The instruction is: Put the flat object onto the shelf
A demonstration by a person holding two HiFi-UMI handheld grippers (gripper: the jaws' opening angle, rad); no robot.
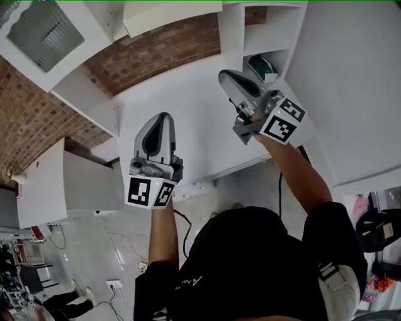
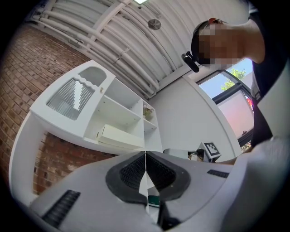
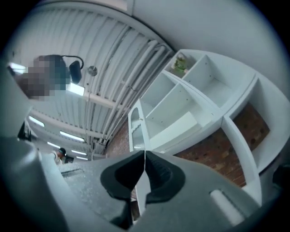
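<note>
A flat cream box [image 1: 170,17] lies on a lower board of the white shelf unit [image 1: 233,28]. It also shows in the left gripper view [image 2: 118,136] and the right gripper view [image 3: 174,131]. My left gripper [image 1: 164,116] is held in front of the white surface, well short of the box, its pads closed together [image 2: 145,153] with nothing between them. My right gripper [image 1: 224,74] is raised beside the shelf's upright, also shut and empty [image 3: 144,152]. Neither gripper touches the box.
A green and white object [image 1: 263,68] sits in a small compartment just right of my right gripper. A small green figure [image 3: 180,63] stands in an upper compartment. Brick wall [image 1: 156,50] shows behind the shelf. A cabinet with a ribbed glass door [image 2: 72,95] is at the left end.
</note>
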